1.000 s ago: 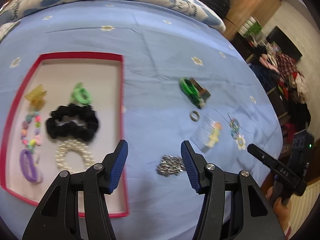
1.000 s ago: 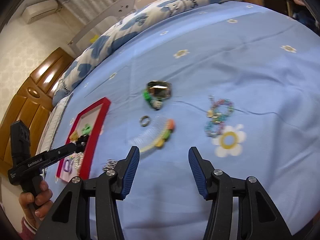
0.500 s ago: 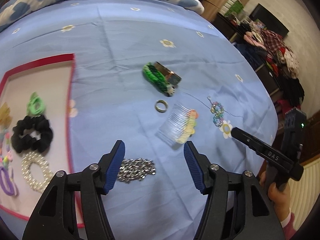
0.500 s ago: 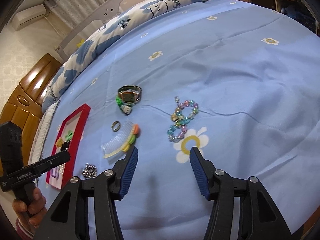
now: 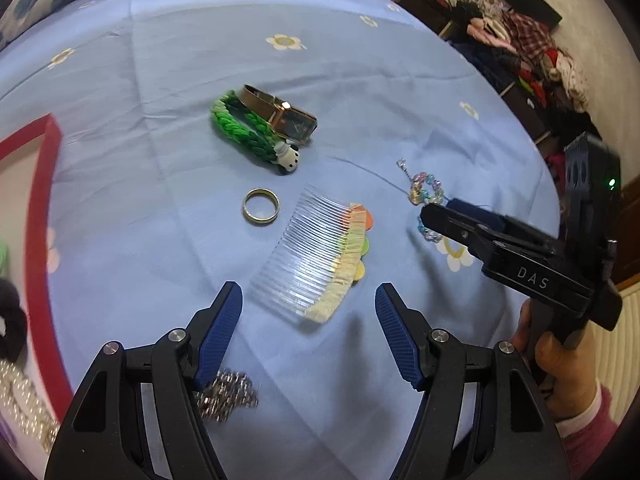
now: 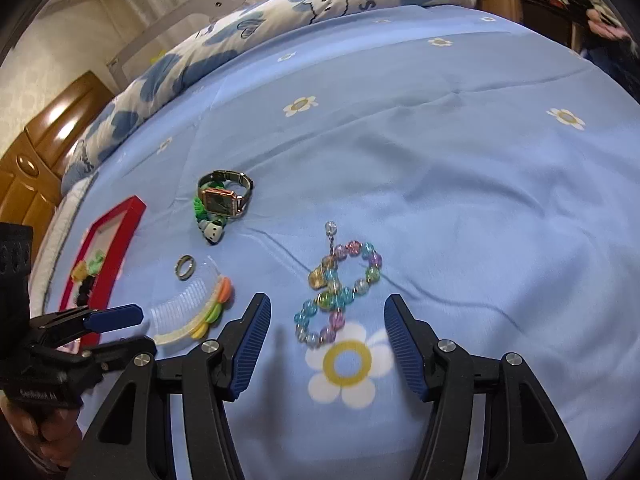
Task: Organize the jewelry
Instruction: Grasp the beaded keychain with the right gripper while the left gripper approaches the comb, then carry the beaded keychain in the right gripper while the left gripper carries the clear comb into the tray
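Note:
My left gripper (image 5: pixel 308 308) is open and empty, just short of a clear hair comb (image 5: pixel 316 256) with coloured petals; the gripper also shows in the right wrist view (image 6: pixel 124 332). My right gripper (image 6: pixel 324 328) is open and empty, with a pastel bead bracelet (image 6: pixel 340 288) lying just ahead of its fingertips; the gripper also shows in the left wrist view (image 5: pixel 440 216). A gold ring (image 5: pixel 261 212), a green braided bracelet (image 5: pixel 244 132) and a square watch (image 5: pixel 280 114) lie further out. A silver chain (image 5: pixel 226 394) lies under my left finger.
A red-edged tray (image 5: pixel 40 220) at the left holds a black scrunchie (image 5: pixel 10 324), a pearl bracelet (image 5: pixel 20 404) and other hair pieces. Everything lies on a blue flowered bedsheet (image 6: pixel 440 160). A pillow (image 6: pixel 280 12) lies at the far end. Clothes pile beyond the bed's right side.
My left gripper has swung right, away from the tray and chain, up to the comb. My right gripper has moved toward the bead bracelet. Both stay open.

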